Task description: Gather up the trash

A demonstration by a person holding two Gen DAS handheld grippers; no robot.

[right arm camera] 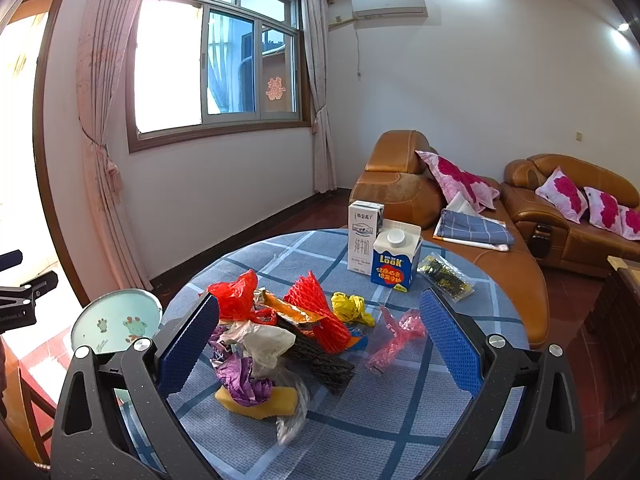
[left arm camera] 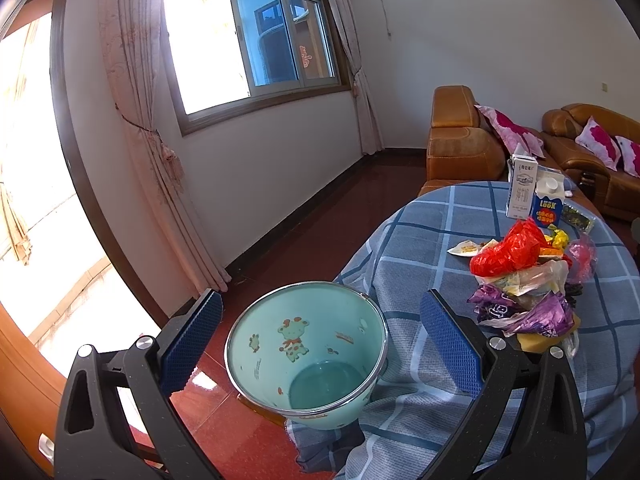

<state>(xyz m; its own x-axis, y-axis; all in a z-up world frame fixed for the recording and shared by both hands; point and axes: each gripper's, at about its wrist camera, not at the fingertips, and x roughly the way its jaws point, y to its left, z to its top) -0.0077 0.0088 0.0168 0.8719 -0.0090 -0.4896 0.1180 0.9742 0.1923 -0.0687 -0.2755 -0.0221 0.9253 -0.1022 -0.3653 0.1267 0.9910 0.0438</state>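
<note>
Two sofas (right arm camera: 460,216) fill the far right of your room, with pink pillows (right arm camera: 456,180) on them and a folded checked cloth (right arm camera: 474,229) on the nearer seat. Closer to you stands the round table (right arm camera: 400,420) under its blue checked cover, and all the trash lies on it.

Beside the table's left edge sits your pale green bin (left arm camera: 308,356) with cartoon animals inside; its rim touches the hanging cloth, though you cannot tell from the left view whether it rests on the floor or on something low.

Your left gripper (left arm camera: 320,340) hangs above the bin with its blue pads wide apart, holding nothing. Your right gripper (right arm camera: 320,344) hangs over the table, pads equally wide apart, with the trash pile (right arm camera: 280,336) lying between them and untouched.

At the back of the table a tall white milk carton (right arm camera: 363,240) stands upright, touching a shorter blue carton (right arm camera: 394,260) in front of it. Just right of those lies a dark snack packet (right arm camera: 446,276).

In the pile you have a red plastic bag (right arm camera: 236,296), red foam netting (right arm camera: 320,312), a dark ridged wrapper (right arm camera: 320,360), a whitish bag (right arm camera: 264,340), a purple wrapper (right arm camera: 240,380) and a yellow sponge-like piece (right arm camera: 264,402). A crumpled yellow wrapper (right arm camera: 352,308) and a pink plastic scrap (right arm camera: 396,340) lie just right of the heap.
</note>
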